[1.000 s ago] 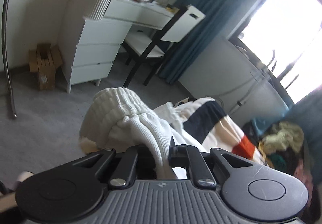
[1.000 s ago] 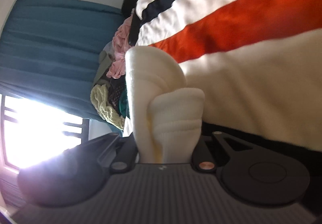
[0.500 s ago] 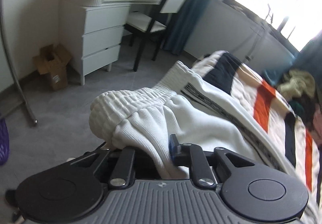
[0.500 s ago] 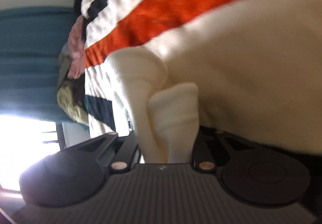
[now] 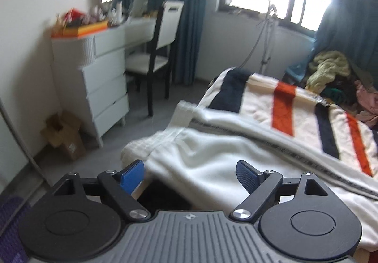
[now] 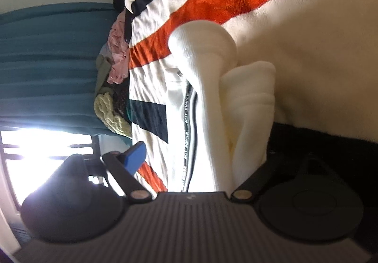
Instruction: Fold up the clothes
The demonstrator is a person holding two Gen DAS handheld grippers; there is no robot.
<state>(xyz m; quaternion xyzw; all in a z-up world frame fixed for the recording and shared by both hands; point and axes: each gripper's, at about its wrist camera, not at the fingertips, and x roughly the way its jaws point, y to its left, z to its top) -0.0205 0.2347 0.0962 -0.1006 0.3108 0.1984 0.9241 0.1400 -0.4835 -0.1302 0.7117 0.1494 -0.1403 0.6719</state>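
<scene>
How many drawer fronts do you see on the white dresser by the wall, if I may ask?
4, stacked on the white dresser: top, second, third, bottom. Others may be hidden.

A bed covered with a cream fleece blanket striped in orange and navy [image 5: 304,107] carries white ribbed-cuff sweatpants with a dark side stripe [image 5: 212,156] along its near edge, one cuff overhanging. A heap of crumpled mixed-colour clothes [image 5: 335,81] sits at its far corner.

Soft, matt white knit garment [image 5: 208,159] is lying between the opening jaws' textured blue pads [image 5: 132,174]; beyond them, fleecy striped blanket [image 5: 295,107] is showing a napped pile.
</scene>
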